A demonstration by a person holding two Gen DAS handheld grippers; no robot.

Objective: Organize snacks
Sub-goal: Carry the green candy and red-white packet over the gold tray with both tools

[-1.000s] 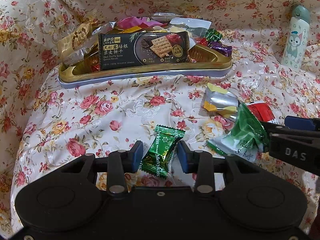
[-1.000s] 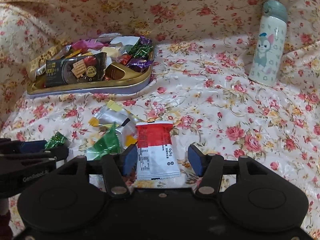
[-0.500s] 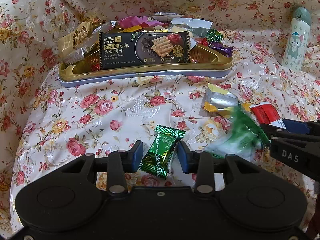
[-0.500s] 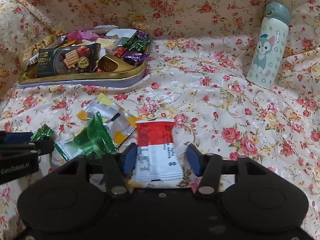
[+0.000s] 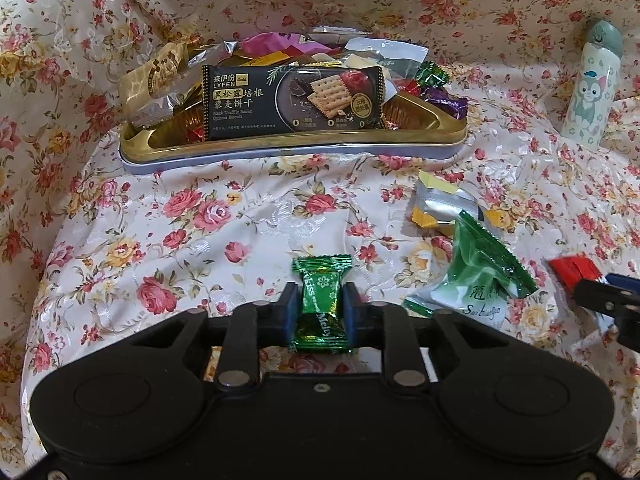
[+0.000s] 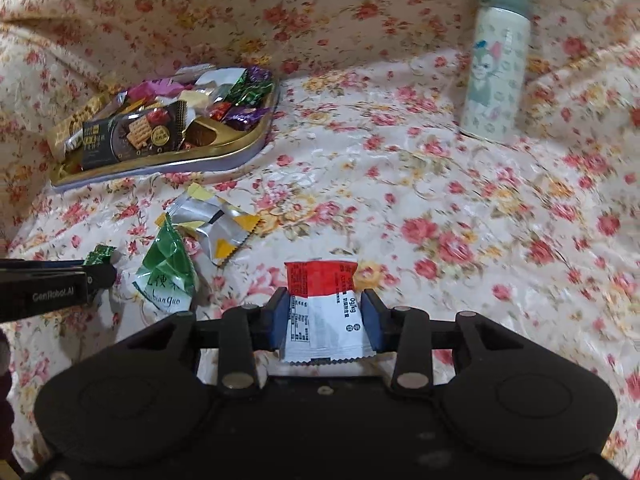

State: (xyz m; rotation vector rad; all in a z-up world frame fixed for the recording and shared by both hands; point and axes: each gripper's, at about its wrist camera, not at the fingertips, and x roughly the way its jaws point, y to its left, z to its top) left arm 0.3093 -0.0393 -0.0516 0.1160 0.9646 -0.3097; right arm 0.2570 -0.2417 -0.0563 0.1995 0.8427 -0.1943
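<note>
My left gripper (image 5: 320,300) is shut on a small green candy (image 5: 322,292), which stands upright between the blue pads on the floral cloth. My right gripper (image 6: 325,308) has a red and white snack packet (image 6: 320,280) between its pads. Its jaws are closing and the pads press the packet's sides. The gold tray (image 5: 280,148) lies ahead, heaped with sweets and a black cracker pack (image 5: 292,102). In the right wrist view the tray (image 6: 168,164) sits at the far left, and the left gripper (image 6: 96,272) shows at the left edge.
A green and white packet (image 5: 476,276) and a silver and yellow packet (image 5: 444,204) lie loose between the two grippers. A pale cartoon-printed bottle (image 6: 496,60) stands at the back right. Floral cloth rises behind the tray and the bottle.
The left jaws have closed onto the green candy. The right jaws have narrowed onto the red and white packet, and that gripper has shifted right with it, away from the green and white packet.
</note>
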